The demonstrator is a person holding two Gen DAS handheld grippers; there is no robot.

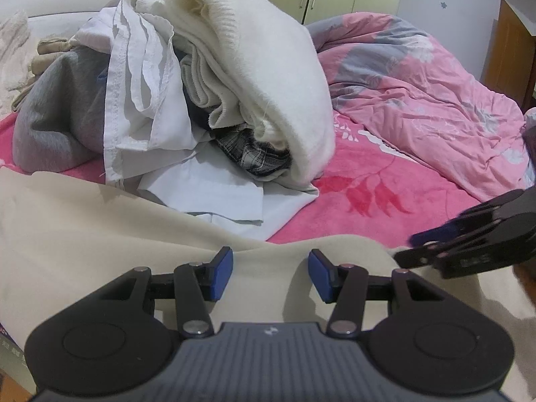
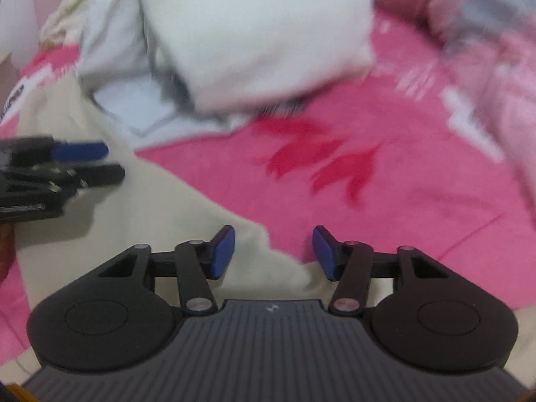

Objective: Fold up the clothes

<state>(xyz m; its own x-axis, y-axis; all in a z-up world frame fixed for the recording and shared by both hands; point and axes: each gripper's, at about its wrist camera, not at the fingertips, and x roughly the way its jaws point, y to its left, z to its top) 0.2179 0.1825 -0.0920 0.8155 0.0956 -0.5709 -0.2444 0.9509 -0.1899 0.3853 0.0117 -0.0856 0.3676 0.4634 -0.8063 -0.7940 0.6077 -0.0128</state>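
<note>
Both the left hand-held gripper (image 1: 270, 274) and right hand-held gripper (image 2: 273, 252) hover wide apart and empty over the cream garment (image 1: 83, 231) spread flat across lower frame on the bed (image 1: 385, 201), clear of the clothes pile (image 1: 207, 77) upper left, apparently positioned for folding.

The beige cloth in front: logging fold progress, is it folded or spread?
Spread: the beige cloth lies flat on the pink bed, beneath both open grippers, neither gripping it.
</note>
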